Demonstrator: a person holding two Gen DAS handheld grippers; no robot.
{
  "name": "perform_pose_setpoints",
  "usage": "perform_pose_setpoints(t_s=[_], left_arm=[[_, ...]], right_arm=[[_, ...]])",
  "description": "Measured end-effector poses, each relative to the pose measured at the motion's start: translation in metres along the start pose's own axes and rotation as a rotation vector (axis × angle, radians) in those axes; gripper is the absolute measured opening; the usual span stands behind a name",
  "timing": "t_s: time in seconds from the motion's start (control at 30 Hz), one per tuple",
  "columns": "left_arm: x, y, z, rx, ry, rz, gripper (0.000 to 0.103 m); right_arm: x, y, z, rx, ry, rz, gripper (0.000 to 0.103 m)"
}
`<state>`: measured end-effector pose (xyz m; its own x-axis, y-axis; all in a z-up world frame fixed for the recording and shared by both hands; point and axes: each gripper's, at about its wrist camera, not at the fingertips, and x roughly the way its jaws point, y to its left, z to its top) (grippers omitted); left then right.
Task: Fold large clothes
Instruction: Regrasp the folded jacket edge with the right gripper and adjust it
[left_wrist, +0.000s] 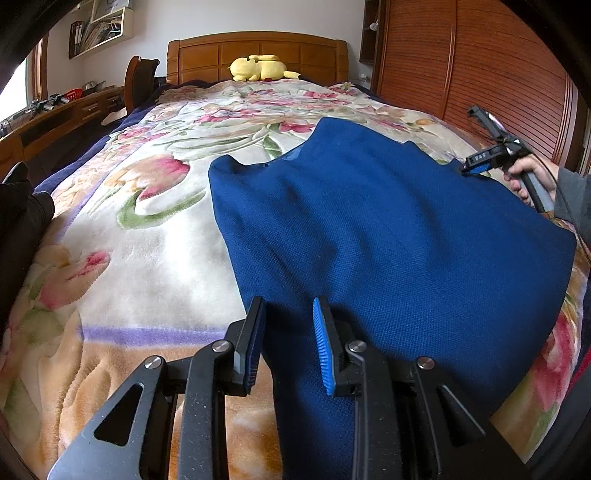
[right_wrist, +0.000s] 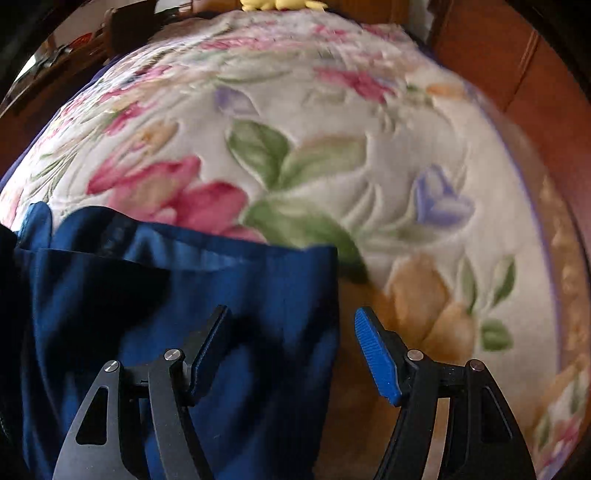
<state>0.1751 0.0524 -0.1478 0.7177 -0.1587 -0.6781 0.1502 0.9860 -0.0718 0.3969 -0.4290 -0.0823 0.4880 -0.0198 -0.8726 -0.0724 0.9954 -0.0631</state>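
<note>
Garment: a dark blue knit sweater (left_wrist: 388, 236) lies spread flat on the bed, over the floral blanket (left_wrist: 147, 229), toward the bed's right edge; its neckline points to the headboard and its lower part runs off the near edge of the left wrist view.
Left gripper (left_wrist: 289, 343): it hangs low over the near part of the sweater, by the sweater's left edge. Its fingers (left_wrist: 323, 347) stand a moderate gap apart, and blue cloth shows between them, but they pinch nothing.
Right gripper (right_wrist: 291, 350): it is at the sweater's far right shoulder, near the bed's right edge. Its fingers (right_wrist: 376, 354) are spread wide, one over the blue cloth and the other over the blanket just beside the sweater's edge, with nothing held. From the left wrist view the same gripper (left_wrist: 476, 166) sits at the sweater's edge, in the person's hand (left_wrist: 524, 177).
Bed: the blanket covers it from the near edge to the wooden headboard (left_wrist: 258, 55).
Headboard end: a yellow plush toy (left_wrist: 260, 68) lies there, well apart from the sweater.
Right of the bed: a wooden wardrobe (left_wrist: 480, 74).
Left of the bed: a wooden desk (left_wrist: 62, 114).
</note>
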Motion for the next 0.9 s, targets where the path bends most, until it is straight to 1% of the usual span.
perform_pose_setpoints(t_s=[0.03,0.07,0.1,0.13,0.17,0.2,0.27,0.3,0.33,0.37,0.4,0.5,0.57,0.63,0.7,0.73,0.83,0.9], left_arm=[[0.000,0.000,0.000,0.000,0.000,0.000,0.027],[0.000,0.000,0.000,0.000,0.000,0.000,0.027],[0.000,0.000,0.000,0.000,0.000,0.002,0.027],[0.000,0.000,0.000,0.001,0.000,0.002,0.027],[0.000,0.001,0.000,0.001,0.001,0.003,0.027],[0.000,0.001,0.000,0.001,0.000,0.003,0.027],[0.000,0.001,-0.001,0.001,-0.001,0.003,0.027],[0.000,0.001,-0.001,0.002,-0.002,0.002,0.027],[-0.001,0.001,-0.001,0.005,-0.004,0.001,0.027],[-0.001,-0.001,-0.001,0.006,-0.005,0.001,0.027],[-0.001,-0.001,-0.002,0.007,-0.005,0.002,0.027],[-0.002,0.001,-0.002,0.001,-0.006,0.005,0.027],[-0.003,0.000,-0.002,0.001,-0.010,0.009,0.027],[-0.006,0.000,-0.002,0.009,-0.019,0.020,0.027],[-0.010,-0.003,0.000,0.023,-0.020,0.033,0.027],[-0.016,-0.005,0.001,0.034,-0.033,0.036,0.027],[-0.033,-0.010,0.004,0.045,-0.052,0.055,0.027],[-0.044,-0.011,0.006,0.024,-0.064,0.057,0.027]], right_arm=[[0.007,-0.002,-0.001,0.008,0.007,0.015,0.059],[0.013,-0.007,0.004,0.010,0.009,0.034,0.054],[0.016,-0.011,0.008,0.015,0.001,0.048,0.033],[0.015,-0.017,0.013,0.025,-0.013,0.062,0.006],[0.010,-0.017,0.017,0.023,-0.039,0.079,0.006],[0.005,-0.018,0.016,0.009,-0.070,0.074,0.006],[-0.015,-0.015,0.016,-0.016,-0.140,0.037,0.004],[-0.021,-0.020,0.017,-0.006,-0.178,-0.011,0.004],[-0.024,-0.031,0.018,0.033,-0.202,-0.048,0.004],[-0.024,-0.041,0.018,0.077,-0.205,-0.059,0.004],[-0.021,-0.051,0.018,0.118,-0.187,-0.060,0.004],[-0.013,-0.061,0.012,0.147,-0.148,-0.041,0.005],[-0.014,-0.060,0.007,0.136,-0.130,-0.048,0.015],[-0.029,-0.057,0.002,0.109,-0.154,-0.083,0.043],[-0.049,-0.053,-0.013,0.102,-0.203,-0.060,0.051],[-0.058,-0.050,-0.022,0.098,-0.213,-0.042,0.055],[-0.089,-0.034,-0.055,0.041,-0.234,0.031,0.058],[-0.106,-0.017,-0.081,-0.015,-0.242,0.053,0.058]])
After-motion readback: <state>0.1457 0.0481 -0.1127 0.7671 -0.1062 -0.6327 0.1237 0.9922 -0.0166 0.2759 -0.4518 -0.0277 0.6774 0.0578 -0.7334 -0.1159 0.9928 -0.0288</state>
